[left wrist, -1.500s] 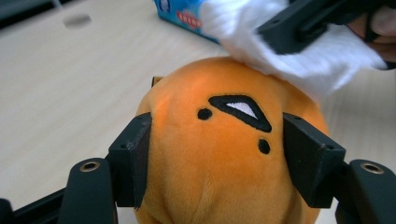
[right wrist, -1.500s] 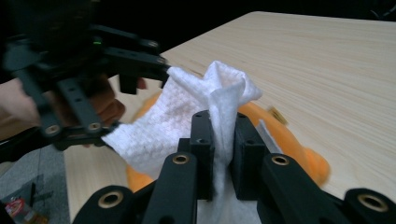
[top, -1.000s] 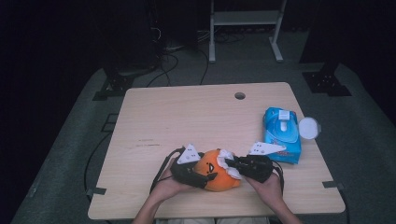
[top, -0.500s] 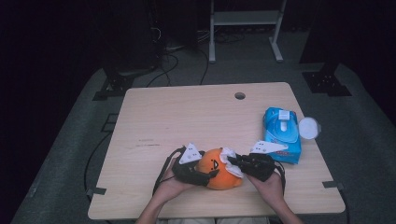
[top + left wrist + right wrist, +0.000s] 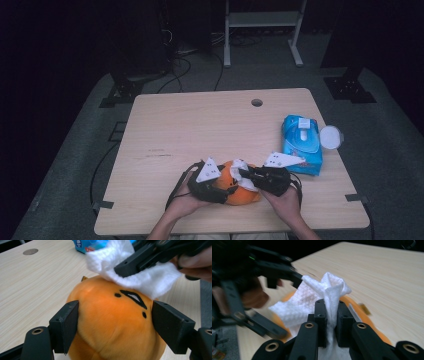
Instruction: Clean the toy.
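Orange plush toy (image 5: 112, 322) w/ a stitched face sits on the wooden table (image 5: 200, 130) near its front edge, between both hands. Landmark = the plush.

Left gripper (image 5: 115, 322): jaws set fairly wide, one on each flank of the plush, hugging its sides. Judging from that, it's there to steady the toy so it doesn't roll or slide while the top gets rubbed. Jaws have just been closing a bit, plush between them; left pad touches the fur, right pad looks just off it, so can't call it a firm squeeze.

Right gripper (image 5: 329, 322): jaws narrow, pinched tight on a bunched white wet wipe (image 5: 312, 302). Wipe's loose part drapes over the plush's top, right above the face marks; pinching it at a fold leaves plenty of cloth free to wipe with.

Blue wipes pack (image 5: 301, 144) lies right of the plush, beyond the right hand, w/ a round white lid (image 5: 331, 136) just past its far side. Likely kept in reach for another sheet.

Vs earlier frames: barely any change. Hands, plush, pack all in same spots; only the left jaws came in slightly.
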